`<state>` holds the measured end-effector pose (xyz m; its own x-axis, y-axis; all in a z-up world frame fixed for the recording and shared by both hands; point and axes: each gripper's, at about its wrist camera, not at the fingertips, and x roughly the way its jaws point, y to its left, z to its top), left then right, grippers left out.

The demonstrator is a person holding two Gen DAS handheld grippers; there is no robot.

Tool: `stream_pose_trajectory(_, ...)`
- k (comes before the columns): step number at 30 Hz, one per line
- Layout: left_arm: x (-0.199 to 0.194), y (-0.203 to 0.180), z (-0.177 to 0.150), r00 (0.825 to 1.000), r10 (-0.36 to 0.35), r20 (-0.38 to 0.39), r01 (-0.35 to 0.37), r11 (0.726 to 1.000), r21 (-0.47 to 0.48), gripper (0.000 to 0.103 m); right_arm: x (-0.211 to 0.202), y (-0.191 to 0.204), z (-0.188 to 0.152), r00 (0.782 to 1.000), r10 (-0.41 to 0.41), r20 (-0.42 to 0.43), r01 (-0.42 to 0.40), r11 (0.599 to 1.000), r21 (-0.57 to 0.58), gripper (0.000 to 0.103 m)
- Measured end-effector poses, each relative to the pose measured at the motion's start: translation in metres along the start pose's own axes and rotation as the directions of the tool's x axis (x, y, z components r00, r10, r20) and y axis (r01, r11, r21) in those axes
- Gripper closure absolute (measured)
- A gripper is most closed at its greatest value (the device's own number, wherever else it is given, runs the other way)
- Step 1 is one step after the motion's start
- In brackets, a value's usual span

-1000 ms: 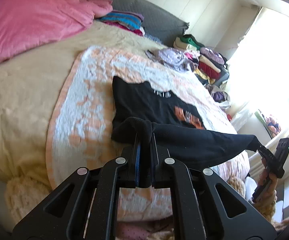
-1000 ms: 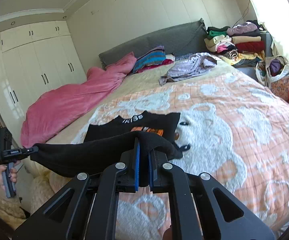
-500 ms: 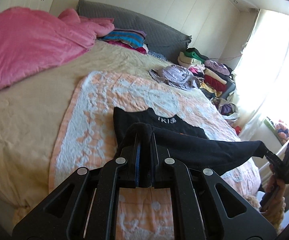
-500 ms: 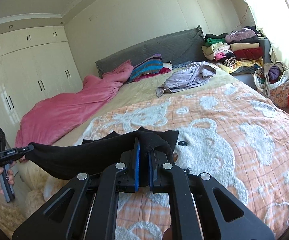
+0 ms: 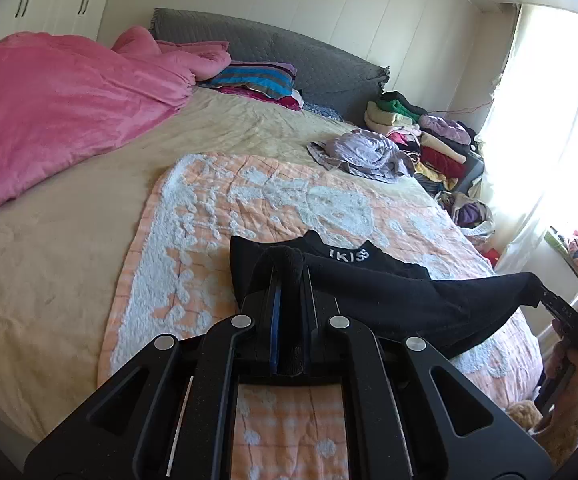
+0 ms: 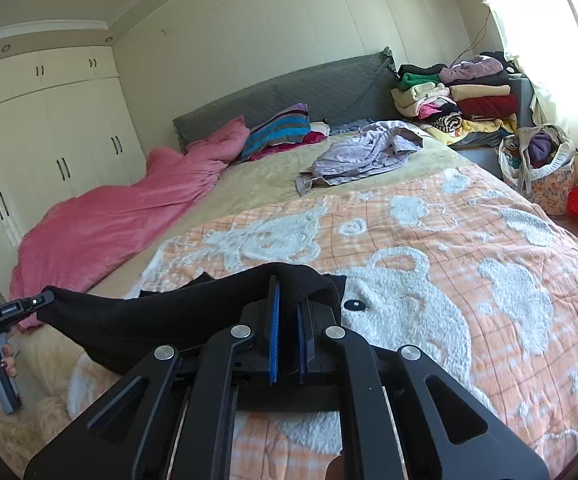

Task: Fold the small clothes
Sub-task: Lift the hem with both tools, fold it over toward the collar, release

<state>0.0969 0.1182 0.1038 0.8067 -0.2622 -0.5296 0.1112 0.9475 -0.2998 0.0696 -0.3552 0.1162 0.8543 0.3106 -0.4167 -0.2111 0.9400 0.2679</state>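
Garment: black shirt point(image 5: 405, 300), lower centre of the left wrist view; part lies flat on the blanket, part is lifted off it.
Lifted edge: stretched taut between the two grippers, sagging slightly in the middle.
Long axis: the taut edge runs left to right across both views, roughly level, across the width of the bed.
Flat part: collar end points up-frame toward the headboard point(image 5: 281, 52); white lettering point(image 5: 348, 255) shows just past the lifted fold.
Left gripper point(image 5: 289, 280): clenched on one corner of the black shirt; cloth bunches over the fingertips.
Right gripper point(image 6: 287, 292): clenched on the opposite corner; cloth drapes over both blue pads point(image 6: 273, 320).
Cross-check: right gripper also shows at the right edge of the left wrist view, held in a hand point(image 5: 569, 364).
Blanket point(image 5: 209, 216): orange and white, under the shirt, centre of frame.
Background: pink duvet point(image 5: 57, 108) upper left; lilac garment point(image 5: 365, 152) crumpled up-frame; stacked clothes point(image 6: 457, 92) upper right.
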Motion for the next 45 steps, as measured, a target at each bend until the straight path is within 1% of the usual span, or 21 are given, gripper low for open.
stream_pose_trajectory(11, 0.035, 0.012, 0.007, 0.999, 0.017, -0.032, -0.018, 1.0, -0.012, 0.101, 0.045, -0.005, 0.012, 0.998, -0.042, -0.042, 0.042, 0.999, 0.01, 0.097)
stream_pose_trajectory(19, 0.069, 0.021, 0.007, 0.997, 0.041, -0.071, -0.042, 0.999, -0.013, 0.101, 0.079, -0.013, 0.013, 0.992, -0.075, -0.099, 0.076, 0.997, 0.008, 0.097)
stream_pose_trajectory(29, 0.116, 0.03, 0.006, 0.989, 0.088, -0.12, -0.088, 0.996, 0.003, 0.1, 0.136, -0.03, 0.011, 0.974, -0.108, -0.2, 0.114, 0.993, 0.019, 0.097)
stream_pose_trajectory(33, 0.129, 0.033, 0.002, 0.987, 0.108, -0.123, -0.11, 0.994, -0.004, 0.1, 0.152, -0.035, 0.002, 0.967, -0.124, -0.221, 0.13, 0.991, 0.015, 0.097)
stream_pose_trajectory(39, 0.143, 0.032, -0.005, 0.98, 0.155, -0.123, -0.155, 0.988, 0.01, 0.097, 0.165, -0.045, -0.006, 0.958, -0.124, -0.258, 0.136, 0.99, 0.028, 0.097)
stream_pose_trajectory(40, 0.144, 0.031, -0.005, 0.979, 0.162, -0.122, -0.162, 0.987, 0.011, 0.094, 0.166, -0.045, -0.007, 0.957, -0.118, -0.267, 0.13, 0.991, 0.027, 0.092)
stream_pose_trajectory(41, 0.144, 0.03, -0.005, 0.979, 0.165, -0.117, -0.165, 0.986, 0.014, 0.088, 0.167, -0.044, -0.008, 0.953, -0.133, -0.273, 0.142, 0.99, 0.013, 0.086)
stream_pose_trajectory(42, 0.144, 0.029, -0.005, 0.98, 0.165, -0.113, -0.164, 0.986, 0.016, 0.085, 0.166, -0.042, -0.008, 0.952, -0.161, -0.26, 0.164, 0.986, -0.01, 0.078)
stream_pose_trajectory(43, 0.143, 0.028, -0.005, 0.98, 0.166, -0.108, -0.165, 0.986, 0.021, 0.08, 0.164, -0.041, -0.008, 0.952, -0.177, -0.249, 0.176, 0.984, -0.024, 0.056)
stream_pose_trajectory(44, 0.142, 0.026, -0.005, 0.98, 0.171, -0.104, -0.169, 0.985, 0.028, 0.074, 0.16, -0.039, -0.006, 0.955, -0.191, -0.226, 0.188, 0.982, -0.034, 0.049)
stream_pose_trajectory(45, 0.14, 0.024, -0.005, 0.98, 0.173, -0.096, -0.17, 0.985, 0.037, 0.073, 0.156, -0.039, -0.005, 0.959, -0.192, -0.21, 0.189, 0.981, -0.033, 0.049)
